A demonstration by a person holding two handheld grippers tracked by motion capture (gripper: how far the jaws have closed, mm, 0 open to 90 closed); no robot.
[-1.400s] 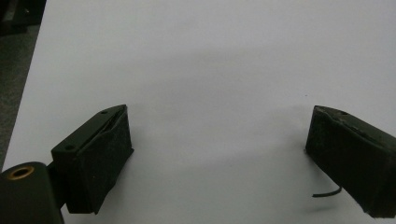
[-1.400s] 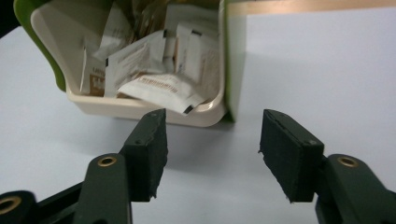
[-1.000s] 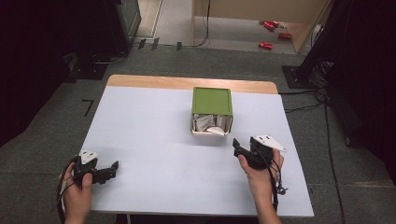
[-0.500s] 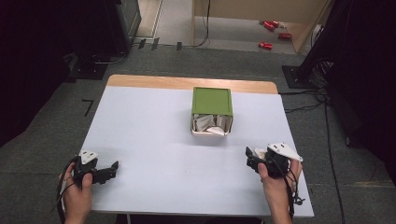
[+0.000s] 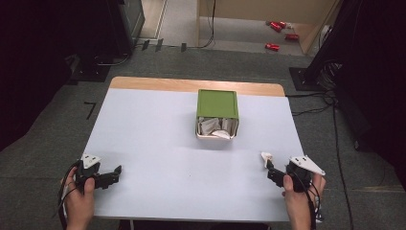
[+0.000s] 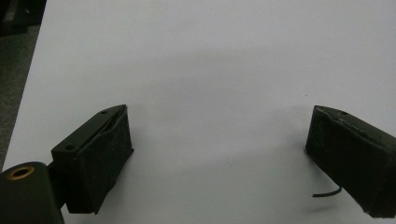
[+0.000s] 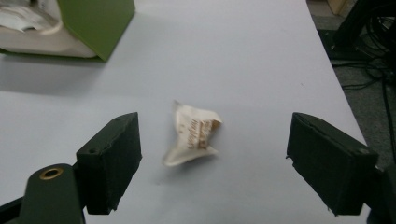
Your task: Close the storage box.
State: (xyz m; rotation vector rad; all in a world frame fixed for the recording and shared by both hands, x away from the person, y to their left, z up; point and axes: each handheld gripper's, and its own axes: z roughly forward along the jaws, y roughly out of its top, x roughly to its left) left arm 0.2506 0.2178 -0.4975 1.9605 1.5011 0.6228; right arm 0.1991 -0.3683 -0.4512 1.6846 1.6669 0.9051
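A small crumpled white packet [image 7: 192,134] with brown print lies on the white table [image 5: 153,134] near its right front corner. My right gripper [image 7: 214,131] is open around it. Its jaws stand wide on either side, clear of the packet [image 5: 266,158], and have just been opening. In the high view the right gripper [image 5: 271,168] points left and away from the person. The left gripper [image 5: 116,172] rests at the left front of the table, and its jaws [image 6: 219,121] stand open over bare tabletop. A green box [image 5: 218,103] with several white packets [image 5: 215,127] in its open front sits mid-table.
The green box [image 7: 93,23] lies to the upper left in the right gripper view. The table's right edge [image 5: 299,143] runs close to the right hand. Black stands and cables [image 5: 330,91] sit on the floor at the right. Red items [image 5: 280,28] lie on the floor beyond.
The right hand has moved from beside the box toward the right front corner of the table. The packet now lies at its jaw tips. The left hand has stayed put.
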